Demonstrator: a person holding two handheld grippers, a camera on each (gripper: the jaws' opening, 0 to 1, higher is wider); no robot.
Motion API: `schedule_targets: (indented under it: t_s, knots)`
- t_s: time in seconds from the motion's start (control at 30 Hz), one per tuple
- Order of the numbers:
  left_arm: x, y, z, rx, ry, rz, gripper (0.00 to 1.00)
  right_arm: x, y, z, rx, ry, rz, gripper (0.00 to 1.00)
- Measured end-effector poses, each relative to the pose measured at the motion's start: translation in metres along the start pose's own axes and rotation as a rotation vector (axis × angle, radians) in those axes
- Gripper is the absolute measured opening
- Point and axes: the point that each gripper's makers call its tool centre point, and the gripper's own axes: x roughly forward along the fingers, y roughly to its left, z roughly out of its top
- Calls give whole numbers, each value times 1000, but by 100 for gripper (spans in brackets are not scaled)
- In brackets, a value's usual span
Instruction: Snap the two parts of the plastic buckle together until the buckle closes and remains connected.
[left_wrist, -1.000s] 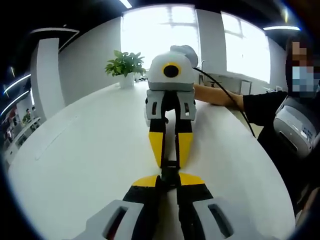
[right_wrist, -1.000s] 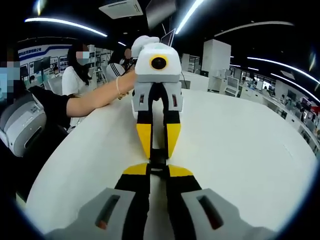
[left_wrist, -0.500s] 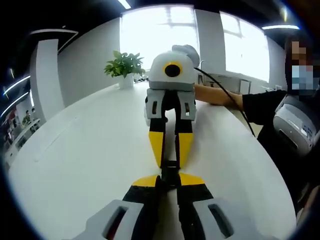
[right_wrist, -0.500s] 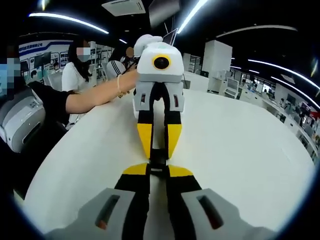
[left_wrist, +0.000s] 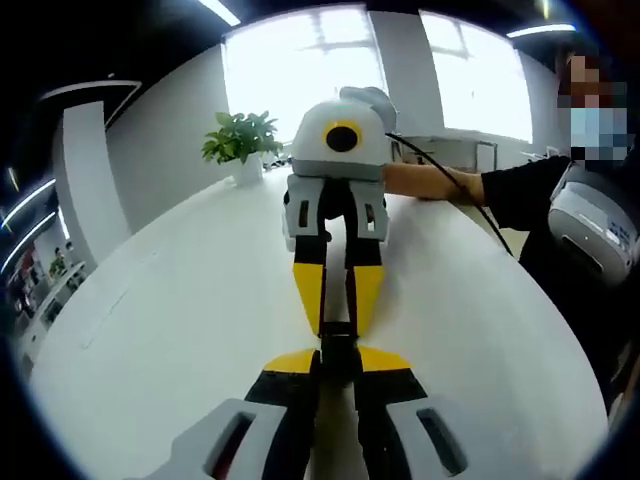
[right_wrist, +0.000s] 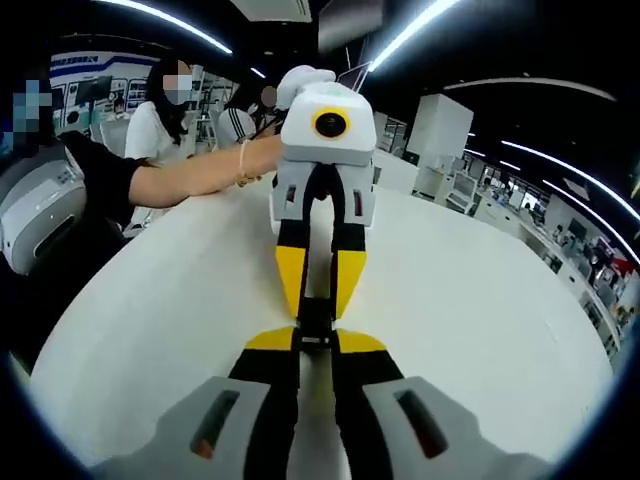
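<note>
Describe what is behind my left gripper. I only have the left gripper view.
Observer: In the right gripper view, a person's arm with a bracelet on the wrist reaches in to the back of the left gripper.
Operator: Anyone else near the table?
Observer: A person in a white top sits beyond the table edge, behind that arm.
Operator: How does the buckle look from that side?
Observer: The buckle bridges the two pairs of tongs, with the right gripper shut on its near end. Its seam is hidden, so I cannot tell whether it has latched.
</note>
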Motion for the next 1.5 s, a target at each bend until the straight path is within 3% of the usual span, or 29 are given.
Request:
schedule_targets:
  t_s: [0.67,1.1,1.3,1.5]
  knots:
    - [-2,10,0,90,18,58,12,0,-11,2,-97,33,-75,12]
    - [-10,30,11,106,-30,156,13,-7,-32,-2,-171,75,-190,12]
    - [-19,46,21,102,-76,236,13,-13,-46,-4,-196,90,-260,12]
    - [-24,57,23,112,-78,292,13,-21,-61,-3,-219,95,-343,12]
